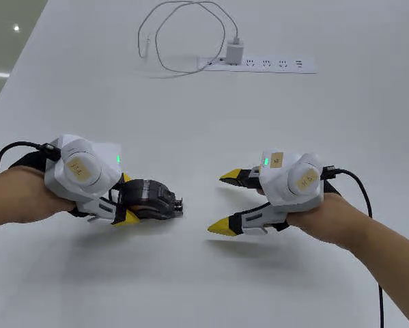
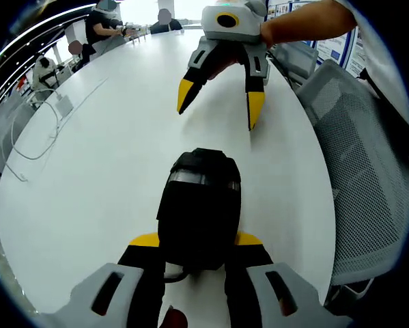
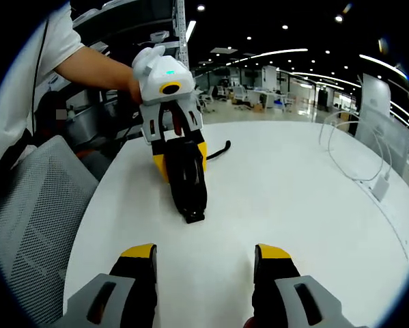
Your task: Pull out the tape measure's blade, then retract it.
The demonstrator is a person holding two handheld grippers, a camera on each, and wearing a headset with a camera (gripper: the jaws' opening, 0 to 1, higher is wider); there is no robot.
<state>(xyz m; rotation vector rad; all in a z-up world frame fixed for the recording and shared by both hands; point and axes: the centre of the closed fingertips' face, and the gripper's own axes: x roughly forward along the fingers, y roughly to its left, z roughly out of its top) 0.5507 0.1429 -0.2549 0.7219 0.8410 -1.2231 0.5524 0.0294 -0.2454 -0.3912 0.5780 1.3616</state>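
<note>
Clamped in the left gripper [image 1: 128,199] on the white table [image 1: 190,116], the black tape measure [image 1: 153,198] lies with its long axis and blade end pointing to 3 o'clock in the head view, straight at the nearby right gripper [image 1: 224,201], whose jaws stand spread and empty.

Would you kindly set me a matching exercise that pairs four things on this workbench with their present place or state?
Things:
1. tape measure
2. left claw
3. right claw
4. power strip

Places or states:
A. open, holding nothing
B. at the far side of the table, with a white charger plugged in
C. black, blade not drawn out
D. shut on the tape measure

Pairs: 1-C; 2-D; 3-A; 4-B
</note>
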